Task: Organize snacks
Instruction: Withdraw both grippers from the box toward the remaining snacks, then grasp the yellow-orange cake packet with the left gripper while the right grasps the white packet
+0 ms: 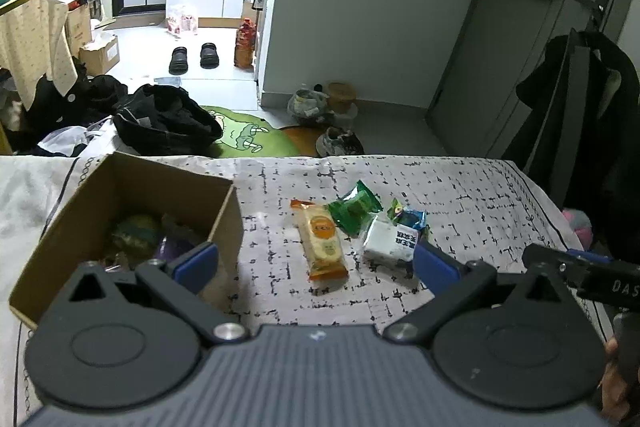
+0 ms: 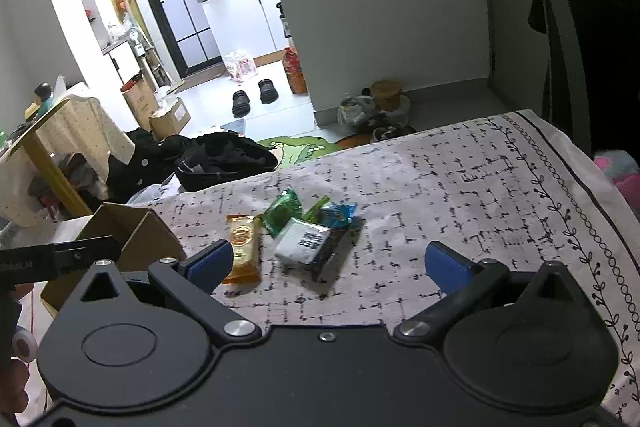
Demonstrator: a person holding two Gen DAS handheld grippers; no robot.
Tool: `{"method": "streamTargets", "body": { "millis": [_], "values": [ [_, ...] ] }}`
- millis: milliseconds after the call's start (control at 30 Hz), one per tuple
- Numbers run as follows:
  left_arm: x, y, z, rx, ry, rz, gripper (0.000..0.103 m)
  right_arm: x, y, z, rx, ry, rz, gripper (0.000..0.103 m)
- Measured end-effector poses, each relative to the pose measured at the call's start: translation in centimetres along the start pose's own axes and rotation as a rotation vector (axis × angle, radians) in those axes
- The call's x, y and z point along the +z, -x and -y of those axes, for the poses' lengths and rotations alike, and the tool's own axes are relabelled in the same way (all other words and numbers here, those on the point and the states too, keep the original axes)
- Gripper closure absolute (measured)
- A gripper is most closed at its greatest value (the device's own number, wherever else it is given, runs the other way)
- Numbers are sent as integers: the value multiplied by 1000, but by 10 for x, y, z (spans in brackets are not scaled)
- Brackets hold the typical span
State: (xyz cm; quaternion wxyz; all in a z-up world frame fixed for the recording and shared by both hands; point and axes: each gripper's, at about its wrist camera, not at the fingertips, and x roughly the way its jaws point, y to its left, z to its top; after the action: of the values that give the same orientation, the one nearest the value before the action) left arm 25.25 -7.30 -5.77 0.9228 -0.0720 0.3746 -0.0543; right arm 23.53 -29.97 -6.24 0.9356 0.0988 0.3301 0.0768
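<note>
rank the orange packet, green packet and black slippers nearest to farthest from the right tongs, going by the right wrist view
1. orange packet, on the bedspread beside the right tongs' left finger
2. green packet, just beyond it
3. black slippers, far off on the floor

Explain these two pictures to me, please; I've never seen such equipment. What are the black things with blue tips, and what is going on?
Each picture comes from a camera on a handheld two-finger gripper, looking along its blue-padded fingers. One view belongs to the left gripper, the other to the right gripper. Both are open and hold nothing. On the patterned bedsheet lie an orange packet, a green packet, a white packet and a blue-green packet, bunched together. A cardboard box beside them already holds some items.
</note>
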Motion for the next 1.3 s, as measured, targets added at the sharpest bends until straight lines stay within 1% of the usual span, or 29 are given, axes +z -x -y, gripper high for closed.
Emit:
{"method": "streamTargets", "body": {
  "millis": [67, 167, 467, 600, 733, 800, 900, 967, 1033, 1067, 1133, 1233, 1300],
  "values": [
    [1, -6, 4, 10, -2, -8, 0, -1, -3, 5, 2, -5, 0, 0],
    [1, -14, 8, 0, 5, -22, 0, -3, -7, 10, 9, 1, -6, 0],
    [-1, -43, 19, 5, -8, -55, 0, -8, -27, 31, 7, -51, -37, 0],
    [2, -56, 23, -20, 2, -50, 0, -8, -41, 39, 20, -87, -49, 0],
    [4, -73, 28, -30, 1, -51, 0, -6, -58, 41, 23, -105, -57, 0],
    [3, -85, 29, -16, 10, -64, 1, -4, -68, 42, 35, -108, -71, 2],
    [-1, -104, 27, -46, 27, -88, 3, -3, -81, 42, 63, -122, -100, 9],
    [-4, -117, 27, -36, 35, -102, 9, -4, -89, 41, 66, -131, -107, 11],
    [-6, -130, 22, -31, 57, -121, 17, -5, -96, 40, 65, -139, -119, 12],
    [-7, -136, 19, -22, 73, -129, 19, -6, -99, 40, 70, -146, -125, 12],
    [-10, -148, 15, -7, 87, -146, 29, -9, -107, 39, 73, -163, -143, 13],
    [-13, -163, 14, -13, 64, -170, 32, -12, -116, 37, 80, -187, -160, 13],
    [-14, -170, 16, 8, 41, -181, 34, -13, -119, 35, 82, -200, -166, 13]
  ]
}}
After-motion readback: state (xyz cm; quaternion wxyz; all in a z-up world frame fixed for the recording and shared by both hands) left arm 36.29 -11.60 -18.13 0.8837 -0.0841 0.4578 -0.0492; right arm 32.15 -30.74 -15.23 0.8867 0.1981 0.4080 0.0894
